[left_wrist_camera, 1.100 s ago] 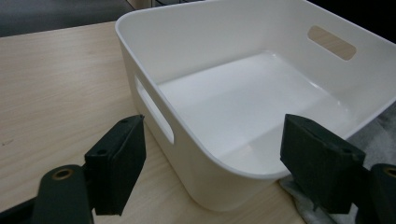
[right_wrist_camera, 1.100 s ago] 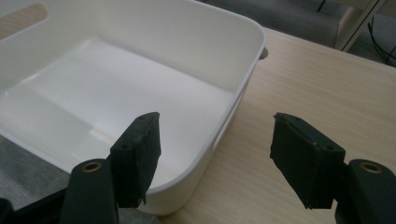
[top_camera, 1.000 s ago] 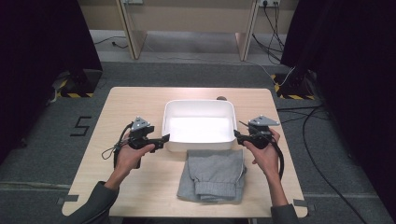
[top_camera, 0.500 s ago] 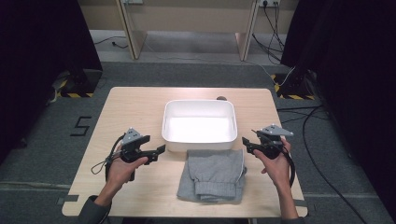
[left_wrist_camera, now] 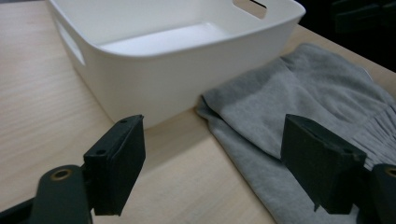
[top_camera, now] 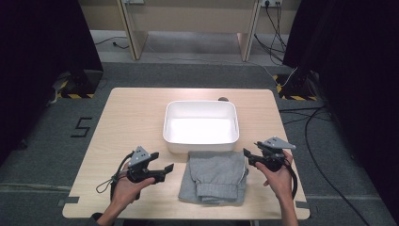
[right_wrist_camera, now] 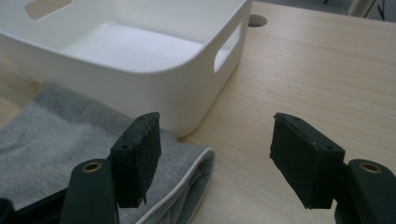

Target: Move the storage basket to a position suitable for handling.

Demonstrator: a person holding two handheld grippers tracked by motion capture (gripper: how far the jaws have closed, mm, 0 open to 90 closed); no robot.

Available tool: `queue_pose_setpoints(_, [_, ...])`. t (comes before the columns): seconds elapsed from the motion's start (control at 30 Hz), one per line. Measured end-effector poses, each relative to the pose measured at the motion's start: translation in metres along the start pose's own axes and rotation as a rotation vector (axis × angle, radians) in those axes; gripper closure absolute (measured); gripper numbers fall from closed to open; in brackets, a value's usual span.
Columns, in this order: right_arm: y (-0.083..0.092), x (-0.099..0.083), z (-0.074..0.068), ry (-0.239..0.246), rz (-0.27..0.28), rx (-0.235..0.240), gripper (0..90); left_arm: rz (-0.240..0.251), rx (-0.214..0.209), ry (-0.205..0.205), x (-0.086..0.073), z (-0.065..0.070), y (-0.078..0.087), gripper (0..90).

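A folded grey garment (top_camera: 214,176) lies on the wooden table (top_camera: 136,122) just in front of a white plastic tub (top_camera: 200,125), whose inside looks empty. My left gripper (top_camera: 167,168) hovers left of the garment, jaws open and pointing at its left edge (left_wrist_camera: 243,121). My right gripper (top_camera: 246,154) sits at the garment's right edge (right_wrist_camera: 187,172), open, with nothing between its jaws. The tub's wall (left_wrist_camera: 154,88) stands close ahead in the left gripper view, and its handle slot (right_wrist_camera: 227,49) faces me in the right gripper view.
A small round hole (top_camera: 223,99) marks the table behind the tub. Cables (top_camera: 306,117) trail over the grey floor to the right. Dark curtains hang on both sides, and a "5" (top_camera: 81,127) is marked on the floor at the left.
Both grippers have drawn back from the tub's sides toward the table's front edge and now flank the grey garment. The tub and garment have stayed put.
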State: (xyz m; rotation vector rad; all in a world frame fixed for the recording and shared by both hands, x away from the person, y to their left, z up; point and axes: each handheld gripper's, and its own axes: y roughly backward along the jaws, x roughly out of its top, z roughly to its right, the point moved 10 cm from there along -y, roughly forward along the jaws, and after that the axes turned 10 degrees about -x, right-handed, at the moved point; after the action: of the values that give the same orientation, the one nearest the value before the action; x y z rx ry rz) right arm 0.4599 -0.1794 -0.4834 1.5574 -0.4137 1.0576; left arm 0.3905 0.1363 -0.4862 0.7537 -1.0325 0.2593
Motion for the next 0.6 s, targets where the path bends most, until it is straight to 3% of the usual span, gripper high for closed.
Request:
queue_pose_setpoints(0.23, [0.002,-0.007,-0.007,0.017,0.006,0.017,32.7,-0.041,-0.048,-0.004,-0.026,0.023,-0.015,19.7])
queue_pose_setpoints(0.6, [-0.004,-0.019,-0.013,0.041,-0.028,0.04,28.6,-0.111,-0.076,0.008,-0.062,0.042,-0.03,15.2])
